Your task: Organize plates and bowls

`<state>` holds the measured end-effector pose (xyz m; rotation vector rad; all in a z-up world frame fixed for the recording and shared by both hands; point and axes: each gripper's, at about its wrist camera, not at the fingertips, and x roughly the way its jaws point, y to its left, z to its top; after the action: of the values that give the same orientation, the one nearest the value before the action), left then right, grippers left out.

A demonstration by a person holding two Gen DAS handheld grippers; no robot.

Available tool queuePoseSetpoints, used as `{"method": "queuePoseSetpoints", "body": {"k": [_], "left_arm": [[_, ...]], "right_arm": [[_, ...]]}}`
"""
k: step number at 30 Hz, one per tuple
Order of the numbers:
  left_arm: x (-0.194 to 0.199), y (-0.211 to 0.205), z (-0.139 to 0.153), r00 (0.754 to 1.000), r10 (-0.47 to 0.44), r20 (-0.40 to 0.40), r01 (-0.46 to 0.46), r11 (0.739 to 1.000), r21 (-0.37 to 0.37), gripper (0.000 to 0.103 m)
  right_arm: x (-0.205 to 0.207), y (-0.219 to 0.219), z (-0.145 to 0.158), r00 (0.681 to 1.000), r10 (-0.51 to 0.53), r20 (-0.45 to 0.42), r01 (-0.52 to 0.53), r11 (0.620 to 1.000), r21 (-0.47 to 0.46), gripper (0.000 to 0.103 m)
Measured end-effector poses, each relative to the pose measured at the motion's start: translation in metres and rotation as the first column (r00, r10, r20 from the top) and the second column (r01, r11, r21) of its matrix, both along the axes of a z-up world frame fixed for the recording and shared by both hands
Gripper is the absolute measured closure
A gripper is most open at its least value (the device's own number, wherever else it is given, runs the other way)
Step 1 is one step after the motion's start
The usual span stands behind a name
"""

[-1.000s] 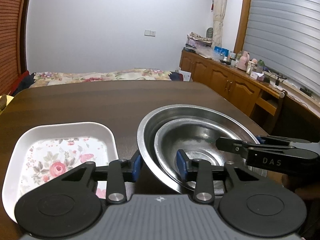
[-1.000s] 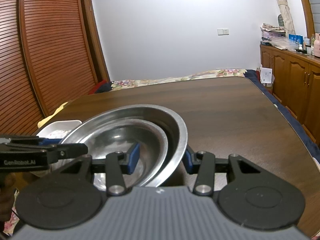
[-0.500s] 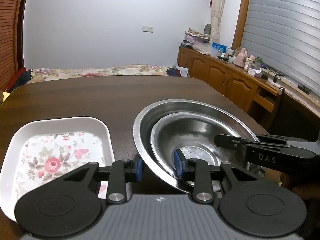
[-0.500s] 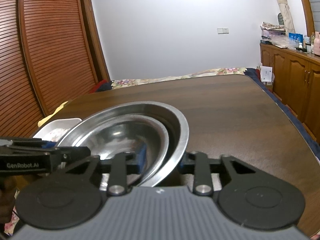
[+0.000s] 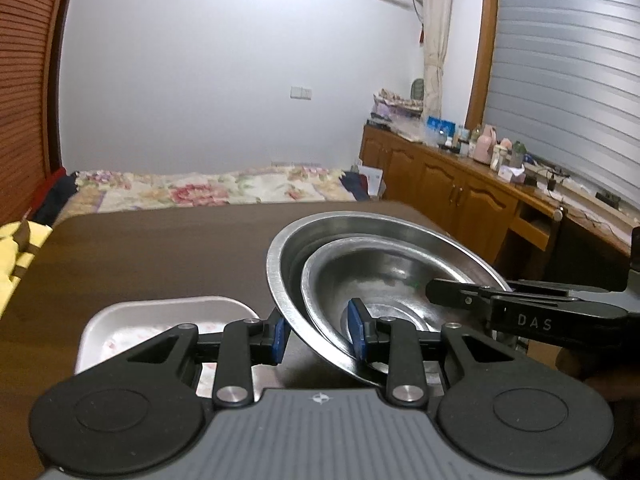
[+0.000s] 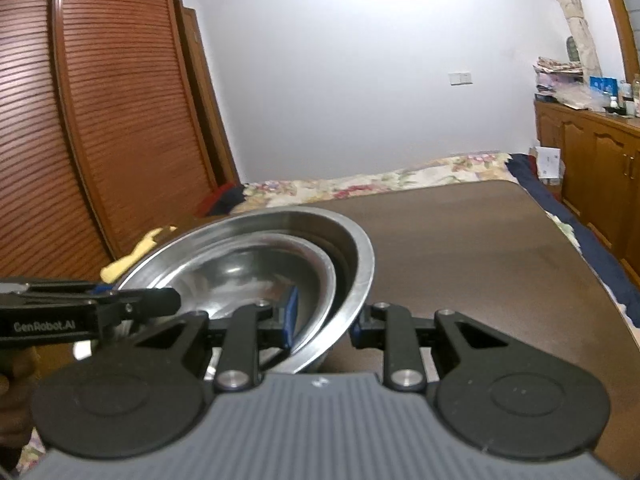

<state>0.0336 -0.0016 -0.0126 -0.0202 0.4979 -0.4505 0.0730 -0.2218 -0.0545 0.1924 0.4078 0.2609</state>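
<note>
Two nested steel bowls, a large one [image 5: 288,256] with a smaller one [image 5: 384,280] inside, are held above the dark wooden table [image 5: 160,252]. My left gripper [image 5: 318,334] is shut on the stack's left rim. My right gripper [image 6: 324,316] is shut on its right rim [image 6: 360,264]; the smaller bowl [image 6: 256,268] shows inside. Each gripper shows in the other's view, the right one [image 5: 520,312] and the left one [image 6: 88,312]. A white floral rectangular plate [image 5: 160,316] lies on the table below left of the bowls.
A bed with a floral cover [image 5: 208,190] lies beyond the table's far edge. Wooden cabinets with bottles [image 5: 480,184] line the right wall. A slatted wooden wardrobe [image 6: 100,120] stands to the left.
Both grippers have lifted the nested bowls up off the table. The view has tilted up, so the floral plate sits lower and is partly hidden behind the left gripper.
</note>
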Motion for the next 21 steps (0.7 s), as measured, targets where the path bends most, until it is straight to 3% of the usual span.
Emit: {"method": "queuePoseSetpoints", "body": {"k": [9,21], "left_arm": [[-0.002,0.029,0.011,0.998,0.049,0.038,-0.049,0.999,0.006,0.071],[0.0,0.064,0.008,0.994,0.112,0.017,-0.112,0.994,-0.011,0.071]], "right_arm": [[0.007,0.026,0.007,0.998,0.052,0.018,-0.052,0.999,-0.006,0.075],[0.013,0.062,0.011,0.993,0.119,0.016,-0.118,0.992,-0.049,0.075]]}}
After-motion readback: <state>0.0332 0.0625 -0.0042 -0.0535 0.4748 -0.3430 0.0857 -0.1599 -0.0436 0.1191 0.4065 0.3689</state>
